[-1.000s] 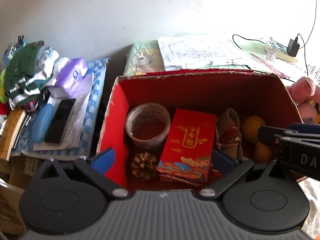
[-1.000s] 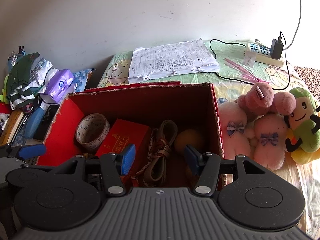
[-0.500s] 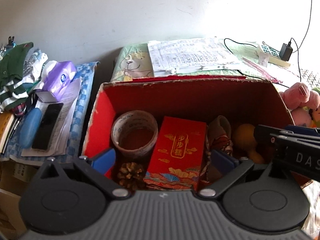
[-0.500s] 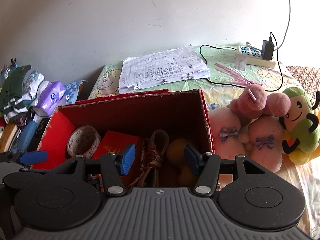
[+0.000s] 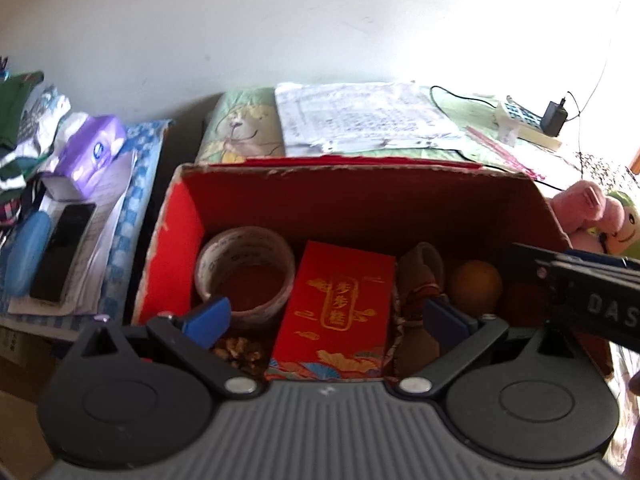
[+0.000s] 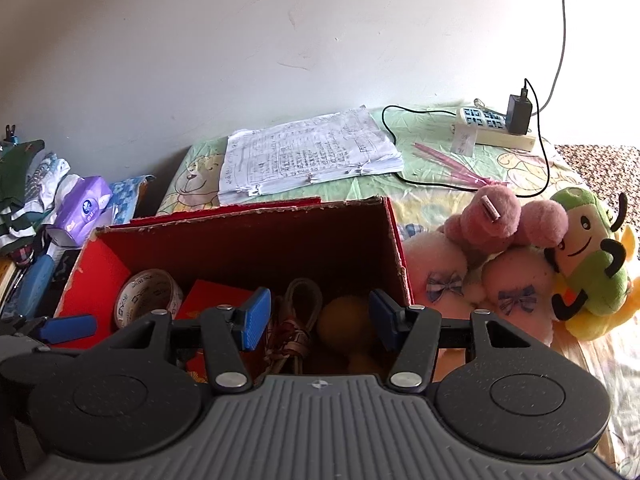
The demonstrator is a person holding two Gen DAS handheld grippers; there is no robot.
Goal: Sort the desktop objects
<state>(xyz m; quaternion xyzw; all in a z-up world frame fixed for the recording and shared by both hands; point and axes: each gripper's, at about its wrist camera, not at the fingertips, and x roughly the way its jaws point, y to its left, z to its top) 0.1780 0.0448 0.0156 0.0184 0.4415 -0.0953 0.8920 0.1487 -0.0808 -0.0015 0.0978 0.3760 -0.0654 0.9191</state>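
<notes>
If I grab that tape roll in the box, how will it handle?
The tape roll looks like a stiff hollow ring, so it should hold shape. It lies flat in the red box, probably stable; on edge it could roll. Its film may be slick.

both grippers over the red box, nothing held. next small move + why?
Probably lower the left gripper onto the red packet. Both it and the right gripper are open and empty, hovering over the red box; the packet sits between the left blue pads, on top and clear of the tape roll.
</notes>
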